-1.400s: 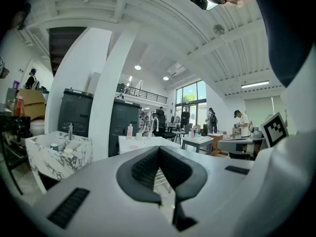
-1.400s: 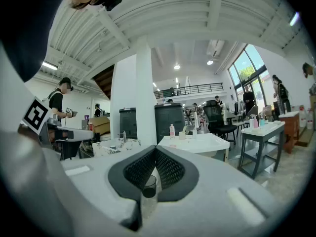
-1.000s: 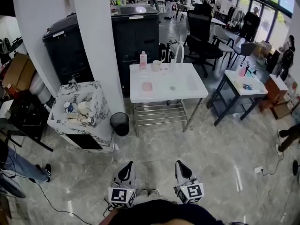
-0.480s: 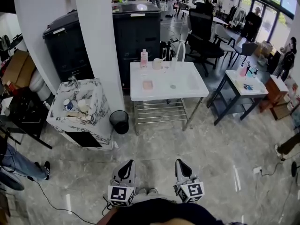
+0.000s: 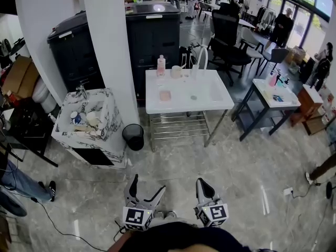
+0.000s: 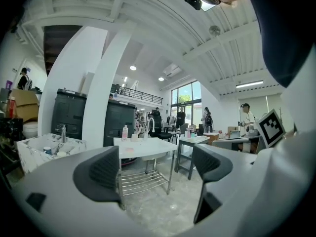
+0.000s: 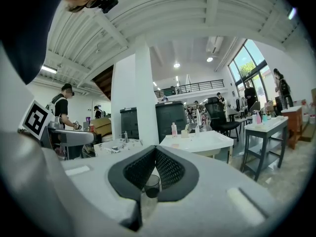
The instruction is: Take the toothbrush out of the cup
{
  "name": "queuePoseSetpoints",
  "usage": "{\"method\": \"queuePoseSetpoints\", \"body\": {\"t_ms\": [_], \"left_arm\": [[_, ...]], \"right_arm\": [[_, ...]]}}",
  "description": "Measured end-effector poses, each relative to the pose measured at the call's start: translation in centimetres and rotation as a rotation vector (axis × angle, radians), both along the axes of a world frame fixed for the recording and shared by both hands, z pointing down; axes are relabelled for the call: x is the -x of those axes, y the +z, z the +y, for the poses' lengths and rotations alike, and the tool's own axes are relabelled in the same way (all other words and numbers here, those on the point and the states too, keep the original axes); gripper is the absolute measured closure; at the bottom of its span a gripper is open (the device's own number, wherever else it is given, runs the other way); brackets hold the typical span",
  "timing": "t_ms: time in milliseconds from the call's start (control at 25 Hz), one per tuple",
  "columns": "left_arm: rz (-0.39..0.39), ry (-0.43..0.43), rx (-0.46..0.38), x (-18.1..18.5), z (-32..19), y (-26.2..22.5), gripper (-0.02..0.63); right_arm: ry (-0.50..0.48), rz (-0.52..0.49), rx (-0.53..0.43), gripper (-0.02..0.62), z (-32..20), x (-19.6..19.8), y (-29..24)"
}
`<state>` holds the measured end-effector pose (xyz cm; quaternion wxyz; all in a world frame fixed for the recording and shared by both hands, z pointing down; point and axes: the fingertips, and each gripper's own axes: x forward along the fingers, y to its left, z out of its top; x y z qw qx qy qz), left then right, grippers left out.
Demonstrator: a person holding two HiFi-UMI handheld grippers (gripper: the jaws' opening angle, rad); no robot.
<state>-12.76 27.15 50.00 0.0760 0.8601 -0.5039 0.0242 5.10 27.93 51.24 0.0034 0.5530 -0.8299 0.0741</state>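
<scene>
A pale cup (image 5: 176, 72) stands at the back of the white sink table (image 5: 210, 101), far ahead of me; the toothbrush is too small to make out. Beside the cup are a pink bottle (image 5: 160, 65) and a curved faucet (image 5: 200, 56). Both grippers hang low near my body, well short of the table. The left gripper (image 5: 145, 192) has its jaws opening, spread wide with nothing between them. The right gripper (image 5: 203, 185) is shut and empty. The left gripper view shows the table (image 6: 148, 144) between its open pads (image 6: 104, 174). In the right gripper view the pads (image 7: 168, 169) meet.
A marble-patterned washstand (image 5: 107, 135) stands to the left of the table, with a black waste bin (image 5: 134, 138) between them. A white pillar (image 5: 110, 46) and dark cabinets (image 5: 152, 35) stand behind. A small side table (image 5: 262, 85) and chairs are at the right. A person's legs show at the left edge.
The left gripper's jaws have swung from shut to wide open. Both grippers have stayed in place, and the right one stays shut.
</scene>
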Motion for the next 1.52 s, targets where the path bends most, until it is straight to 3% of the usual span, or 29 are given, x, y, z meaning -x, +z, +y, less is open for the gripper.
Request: {"method": "queuePoseSetpoints", "body": {"t_ms": [120, 280, 520, 920, 1520], "left_arm": [[-0.005, 0.03, 0.016, -0.8, -0.4, 0.6, 0.118], [-0.012, 0.05, 0.023, -1.6, -1.0, 1.0, 0.094], [0.013, 0.014, 0.056, -1.6, -3.3, 1.6, 0.094], [-0.014, -0.035, 0.044, -2.9, -5.1, 2.3, 0.092], [-0.001, -0.03, 0.064, -3.9, -9.0, 3.0, 0.092]], "right_arm": [[0.003, 0.0, -0.001, 0.591, -0.5, -0.2, 0.1], [0.005, -0.003, -0.007, 0.591, -1.2, -0.7, 0.2], [0.01, 0.0, -0.008, 0.591, -2.9, -1.8, 0.2], [0.007, 0.003, 0.04, 0.591, -4.0, -4.8, 1.7], [0.04, -0.007, 0.067, 0.591, -6.6, -6.7, 2.6]]}}
